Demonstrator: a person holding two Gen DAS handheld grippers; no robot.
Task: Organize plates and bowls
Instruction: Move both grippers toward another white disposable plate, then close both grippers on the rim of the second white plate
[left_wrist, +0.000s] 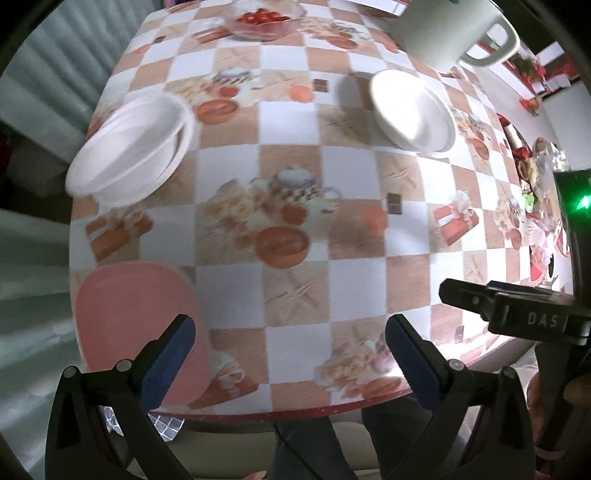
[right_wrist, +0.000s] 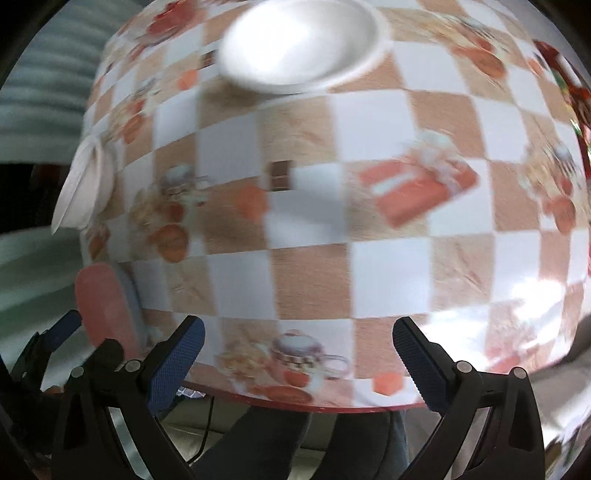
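- Your table (left_wrist: 295, 206) wears a glossy, wipe-clean cloth printed in tan and white checks with pictures of cakes, gift boxes and cups; its near edge has a red trim.
- Your left gripper (left_wrist: 290, 349) hangs over the near edge, its 2 blue, cross-hatched pads spread wide apart with nothing between them.
- Your right gripper (right_wrist: 297, 352) is likewise spread, blue textured pads wide, holding nothing, above the near edge.
- A flat, matte pink plate (left_wrist: 140, 332), rounded at the corners, lies at the near left; your left gripper's left finger overlaps its right side in the left wrist view, contact unclear.
- A white stack of 2 smooth, round bowls (left_wrist: 129, 147), nested, sits at the far left, well apart from both tools.
- A single white bowl (left_wrist: 413, 110), smooth and shiny, sits far right of centre; in the right wrist view it lies straight ahead and far.
- A white mug (left_wrist: 454, 33) with a loop handle stands beyond that bowl.
- A clear glass dish (left_wrist: 264, 18) of red pieces sits at the far edge.
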